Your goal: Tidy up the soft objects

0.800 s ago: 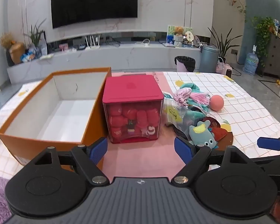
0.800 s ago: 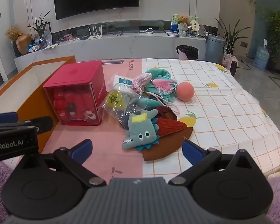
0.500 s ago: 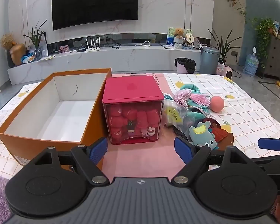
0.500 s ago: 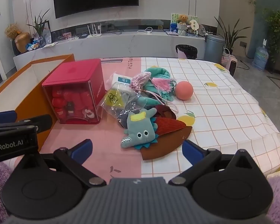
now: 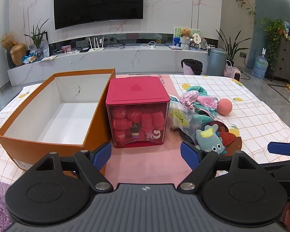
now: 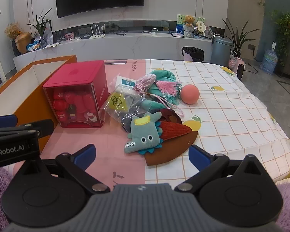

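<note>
A pile of soft things lies on the table: a teal plush monster (image 6: 143,135) (image 5: 209,139) on a brown felt piece (image 6: 172,150), a red corduroy piece (image 6: 174,130), a clear bag with a yellow label (image 6: 121,104), a pink pouch with tassel (image 6: 145,83), teal cloth (image 6: 162,75) and a pink ball (image 6: 190,94) (image 5: 224,106). An open orange box (image 5: 48,116) stands empty at the left. My left gripper (image 5: 146,155) is open and empty in front of the red box. My right gripper (image 6: 142,157) is open and empty, just short of the plush.
A red-lidded clear box (image 5: 137,112) of red items stands between the orange box and the pile. The checked tablecloth (image 6: 232,106) reaches the table's right edge. Purple fluffy fabric (image 6: 288,203) lies at the near edge. My left gripper's body (image 6: 13,141) shows in the right wrist view.
My right gripper has moved slightly forward toward the plush pile. My left gripper has barely moved. Both stay open.
</note>
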`<state>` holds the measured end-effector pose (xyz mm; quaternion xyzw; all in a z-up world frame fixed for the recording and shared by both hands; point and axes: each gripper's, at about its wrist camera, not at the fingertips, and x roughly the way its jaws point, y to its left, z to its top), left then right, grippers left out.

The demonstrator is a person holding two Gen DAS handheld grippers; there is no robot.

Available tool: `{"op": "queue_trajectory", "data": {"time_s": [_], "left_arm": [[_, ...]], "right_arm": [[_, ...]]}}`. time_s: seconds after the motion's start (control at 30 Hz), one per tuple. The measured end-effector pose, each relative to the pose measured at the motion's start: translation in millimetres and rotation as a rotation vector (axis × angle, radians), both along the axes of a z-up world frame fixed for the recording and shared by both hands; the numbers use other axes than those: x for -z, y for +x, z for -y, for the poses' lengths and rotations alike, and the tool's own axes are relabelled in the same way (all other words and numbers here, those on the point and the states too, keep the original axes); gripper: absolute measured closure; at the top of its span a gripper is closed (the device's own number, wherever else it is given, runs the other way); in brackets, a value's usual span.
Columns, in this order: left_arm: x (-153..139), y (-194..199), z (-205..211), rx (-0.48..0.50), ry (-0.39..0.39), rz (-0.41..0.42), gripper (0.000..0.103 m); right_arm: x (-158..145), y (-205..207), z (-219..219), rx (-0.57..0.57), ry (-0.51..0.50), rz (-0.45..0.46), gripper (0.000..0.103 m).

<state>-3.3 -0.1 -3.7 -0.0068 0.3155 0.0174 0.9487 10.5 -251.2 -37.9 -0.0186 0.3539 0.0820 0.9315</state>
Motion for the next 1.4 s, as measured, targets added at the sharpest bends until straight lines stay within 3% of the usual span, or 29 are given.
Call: {"op": "queue_trajectory", "data": {"time_s": [1.4], "left_arm": [[2.8,0.1,-2.4,-0.009,0.009,-0.023,0.008]], "right_arm": [[5.6,3.8,-3.2,-0.002,-0.029,-0.02,0.003]]}}
